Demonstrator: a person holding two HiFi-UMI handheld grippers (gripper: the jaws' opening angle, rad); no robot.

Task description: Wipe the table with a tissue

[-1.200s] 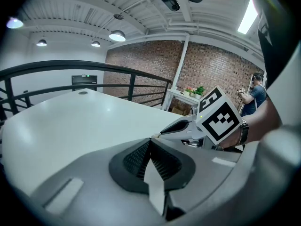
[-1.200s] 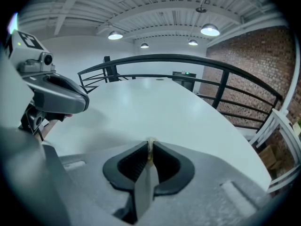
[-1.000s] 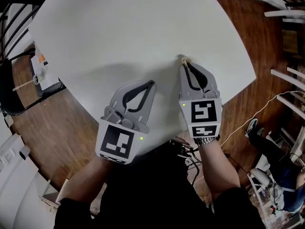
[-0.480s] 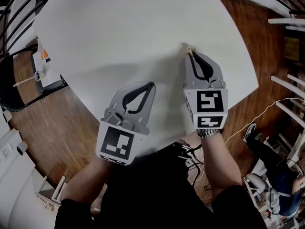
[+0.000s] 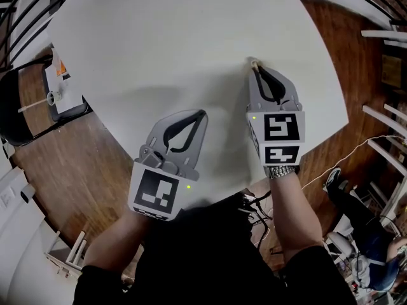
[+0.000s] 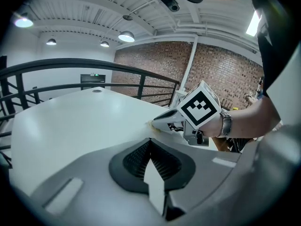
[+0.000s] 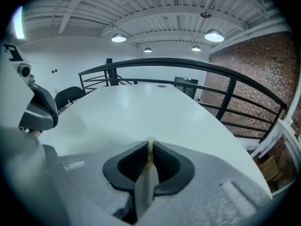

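A small crumpled tissue (image 5: pixel 253 63), pale and yellowish, is pinched at the tips of my right gripper (image 5: pixel 255 67) and pressed onto the white table (image 5: pixel 172 37). In the right gripper view a thin strip of the tissue (image 7: pixel 150 150) shows between the closed jaws. My left gripper (image 5: pixel 202 114) rests over the table's near edge, shut with nothing in it. From the left gripper view the right gripper (image 6: pixel 157 122) lies ahead to the right, with the tissue (image 6: pixel 151 124) at its tips.
A black chair (image 5: pixel 25 100) with papers (image 5: pixel 63 88) on its seat stands left of the table on the wooden floor (image 5: pixel 82 164). A black railing (image 7: pixel 188 67) runs beyond the table's far side. White steps (image 5: pixel 388 116) and a cable (image 5: pixel 346 156) lie at the right.
My right gripper has slid the tissue a little away from me and to the right across the table. The left gripper has stayed in place.
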